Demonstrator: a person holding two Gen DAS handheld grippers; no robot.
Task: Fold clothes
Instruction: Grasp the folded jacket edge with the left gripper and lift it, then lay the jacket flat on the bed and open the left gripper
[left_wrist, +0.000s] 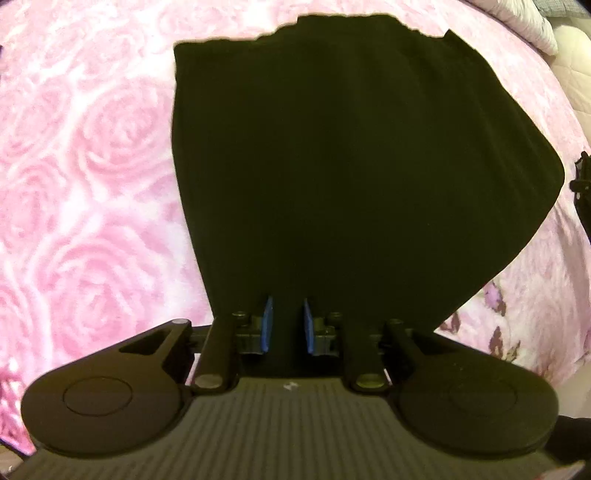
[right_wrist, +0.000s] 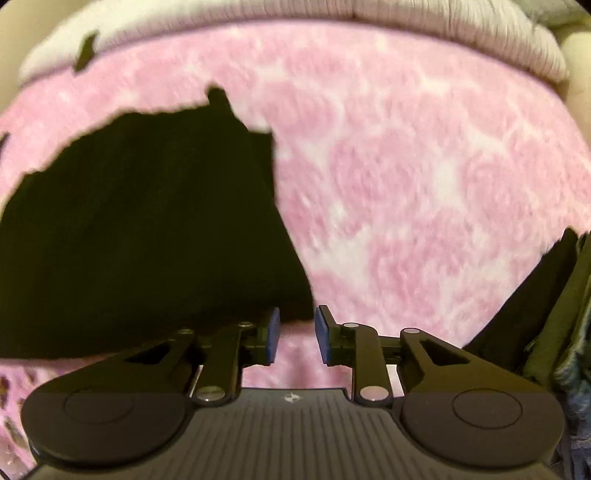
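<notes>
The black garment (left_wrist: 351, 166) lies spread out flat on the pink rose blanket (left_wrist: 74, 184), and it looks like one wide dark piece with a bumpy far edge. In the left wrist view the left gripper (left_wrist: 288, 321) sits at the near edge of the cloth, with its blue pads (left_wrist: 266, 325) a little apart and the dark cloth showing in the gap. The jaws are open, and I cannot tell if any cloth is really between them. To do this step well, I think the left gripper should slide its pads over the near hem, close on just one layer, and lift slowly so the cloth does not bunch up. Moving right, the right gripper (right_wrist: 297, 338) is at the near right corner of the garment (right_wrist: 147, 240). Its jaws are open too, and pink blanket shows between the pads (right_wrist: 274, 339), so it holds nothing. It may need to move a bit to the left to catch that corner, and both grippers should then lift together and carry the near edge to the far edge. The blanket (right_wrist: 424, 184) is soft and fluffy, so the pads could grab it by mistake. At the far side is a white knitted cover (right_wrist: 406, 29), and at the far right a pile of dark clothes (right_wrist: 535, 314).
</notes>
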